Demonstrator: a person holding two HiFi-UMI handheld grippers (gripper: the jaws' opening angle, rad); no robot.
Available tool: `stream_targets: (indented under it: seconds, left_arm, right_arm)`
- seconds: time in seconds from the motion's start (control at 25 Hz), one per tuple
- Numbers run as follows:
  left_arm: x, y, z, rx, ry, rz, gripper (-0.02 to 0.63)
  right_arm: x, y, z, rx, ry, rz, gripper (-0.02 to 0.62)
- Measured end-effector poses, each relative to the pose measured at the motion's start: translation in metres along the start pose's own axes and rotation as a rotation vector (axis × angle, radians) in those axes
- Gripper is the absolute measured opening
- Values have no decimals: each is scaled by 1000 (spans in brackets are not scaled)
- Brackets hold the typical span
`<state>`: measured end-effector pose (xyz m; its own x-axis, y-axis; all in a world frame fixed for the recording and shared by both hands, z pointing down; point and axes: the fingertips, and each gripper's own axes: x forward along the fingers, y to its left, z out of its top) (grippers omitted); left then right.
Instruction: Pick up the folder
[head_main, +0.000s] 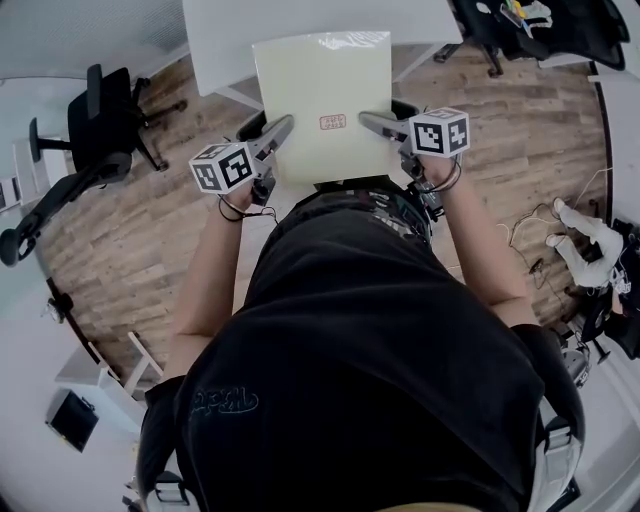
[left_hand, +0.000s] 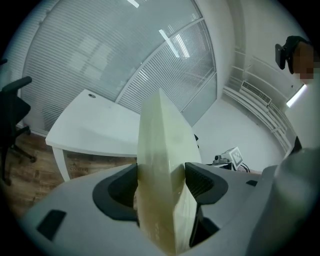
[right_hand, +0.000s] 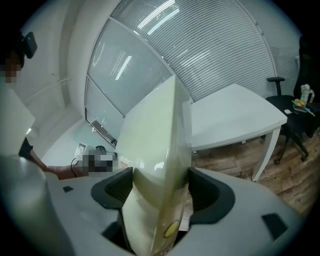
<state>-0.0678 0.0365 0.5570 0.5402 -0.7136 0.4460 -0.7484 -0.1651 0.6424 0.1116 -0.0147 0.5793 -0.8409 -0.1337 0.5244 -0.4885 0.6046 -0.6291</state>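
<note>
Both grippers grip the pale yellow folder (head_main: 322, 95) by its near edge, the left gripper (head_main: 280, 133) at one corner and the right gripper (head_main: 378, 124) at the other. In each gripper view the jaws press tight on its faces. The folder is held in the air, seemingly flat, before the person — a small red stamp near its near edge, print unreadable. Beyond stands a white table (head_main: 215, 40); a black office chair (head_main: 100, 120) sits off left.
</note>
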Motion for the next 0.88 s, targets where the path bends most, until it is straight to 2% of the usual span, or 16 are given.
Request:
stream_targets:
  seconds: [0.28,0.88]
  left_arm:
    - [-11,1,-15,-25,8,-17,307]
    - [-5,7,-2,-30,-11,-13,307]
  right_arm:
    - [-3,11,-11,-3,1,-19,334]
    - [4,5,3,-9,6,-16,334]
